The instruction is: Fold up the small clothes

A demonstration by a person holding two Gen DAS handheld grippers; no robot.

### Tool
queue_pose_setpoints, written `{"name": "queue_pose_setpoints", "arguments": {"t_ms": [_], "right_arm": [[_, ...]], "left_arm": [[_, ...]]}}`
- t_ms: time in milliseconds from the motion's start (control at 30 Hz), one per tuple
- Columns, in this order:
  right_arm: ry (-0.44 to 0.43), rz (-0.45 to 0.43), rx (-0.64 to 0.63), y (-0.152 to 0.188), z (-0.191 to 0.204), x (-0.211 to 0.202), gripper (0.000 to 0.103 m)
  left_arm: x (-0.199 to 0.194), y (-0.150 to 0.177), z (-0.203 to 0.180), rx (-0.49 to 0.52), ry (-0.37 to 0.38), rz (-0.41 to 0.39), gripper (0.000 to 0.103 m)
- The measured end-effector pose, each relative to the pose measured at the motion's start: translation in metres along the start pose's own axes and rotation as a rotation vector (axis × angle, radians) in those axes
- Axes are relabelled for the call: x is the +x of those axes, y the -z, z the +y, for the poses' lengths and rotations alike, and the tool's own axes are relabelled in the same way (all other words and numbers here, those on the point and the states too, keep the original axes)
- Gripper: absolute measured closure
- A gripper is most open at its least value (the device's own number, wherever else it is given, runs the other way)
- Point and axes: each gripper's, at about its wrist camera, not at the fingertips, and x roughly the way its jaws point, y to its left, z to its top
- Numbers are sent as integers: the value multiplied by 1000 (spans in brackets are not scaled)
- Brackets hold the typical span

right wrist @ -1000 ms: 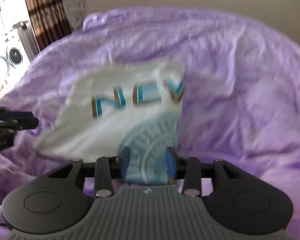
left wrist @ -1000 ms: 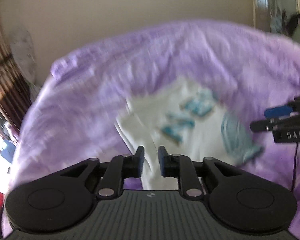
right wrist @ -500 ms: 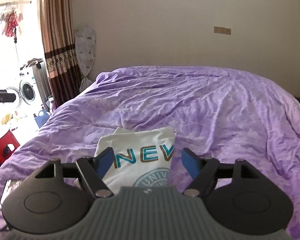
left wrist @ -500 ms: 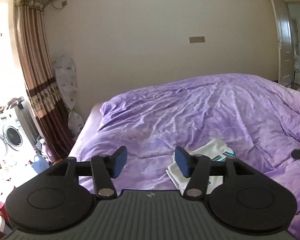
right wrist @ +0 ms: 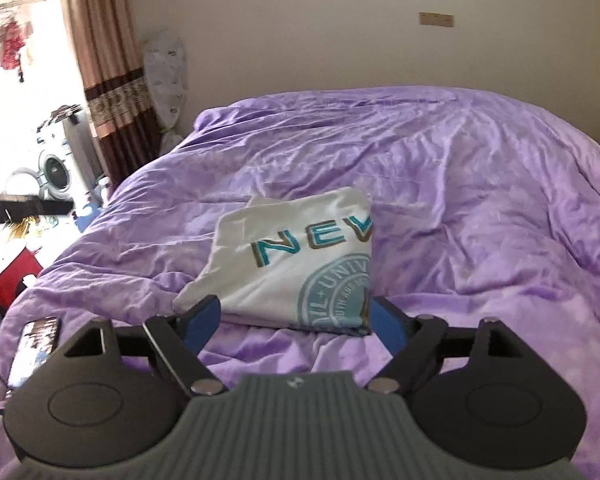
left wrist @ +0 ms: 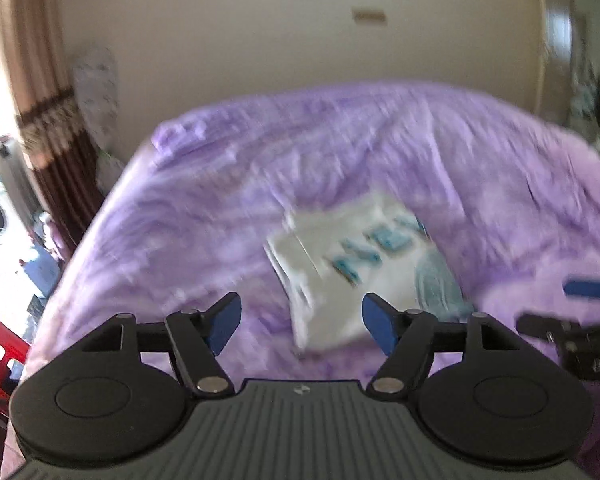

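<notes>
Left claw (left wrist: 301,322) and right claw (right wrist: 294,322): jaws opening, nothing between them, whereas a second ago both stood nearly closed low over the shirt. The folded white shirt (right wrist: 296,268) now lies released on the purple bed (right wrist: 480,208), just ahead of both claws; the fold appears complete. A phone-like object (right wrist: 34,344) lies left of the right claw; nothing obstructs.

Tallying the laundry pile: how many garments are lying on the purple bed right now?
1. A folded white T-shirt with teal lettering lies on the purple bedspread, just beyond the right tool's fingers. Others may lie outside both views.
</notes>
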Motion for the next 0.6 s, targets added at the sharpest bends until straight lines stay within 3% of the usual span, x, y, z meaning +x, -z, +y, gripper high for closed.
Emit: {"name": "queue_pose_setpoints", "arguments": {"t_ms": [100,367,600], "right_arm": [[29,26,-17,6,4,10,24],[67,70,-52,21,9,37,22],[65,83,-53,24,9,42,22]], "left_arm": [[17,18,-10,-1,1,55,15],[48,49,-24,-14,-3,158,15],[47,50,-26,-5,9,165,15]]}}
